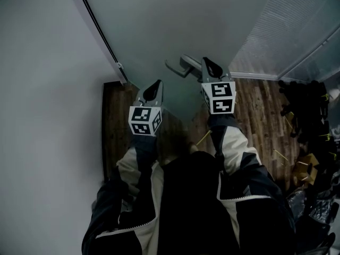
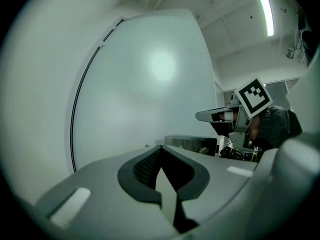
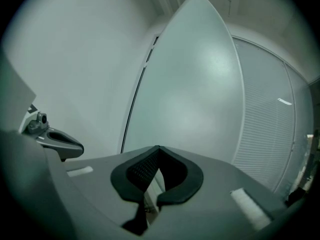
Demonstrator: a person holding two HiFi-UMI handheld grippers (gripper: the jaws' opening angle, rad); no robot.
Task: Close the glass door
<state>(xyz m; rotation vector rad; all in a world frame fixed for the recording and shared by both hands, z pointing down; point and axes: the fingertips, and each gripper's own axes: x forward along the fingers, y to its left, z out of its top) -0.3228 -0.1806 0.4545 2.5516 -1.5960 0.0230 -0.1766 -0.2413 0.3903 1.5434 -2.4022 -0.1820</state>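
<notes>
The frosted glass door (image 1: 175, 20) fills the view ahead, its black edge strip (image 1: 101, 36) running along the white wall on the left. A grey lever handle (image 1: 180, 66) juts out from the pane. My right gripper (image 1: 210, 62) is shut and empty, its tips just right of the handle's base and close to the glass; in the right gripper view (image 3: 158, 151) the handle (image 3: 55, 140) lies off to the left, apart from the jaws. My left gripper (image 1: 154, 85) is shut and empty too, lower and left of the handle, pointing at the pane (image 2: 150, 84). In the left gripper view (image 2: 160, 151) the handle (image 2: 215, 115) shows at right.
A white wall (image 1: 42, 116) stands close on the left. A ribbed glass partition (image 1: 287, 31) runs along the right. Dark wood floor (image 1: 260, 116) lies below, with black items carrying yellow tags (image 1: 308, 116) piled at the right.
</notes>
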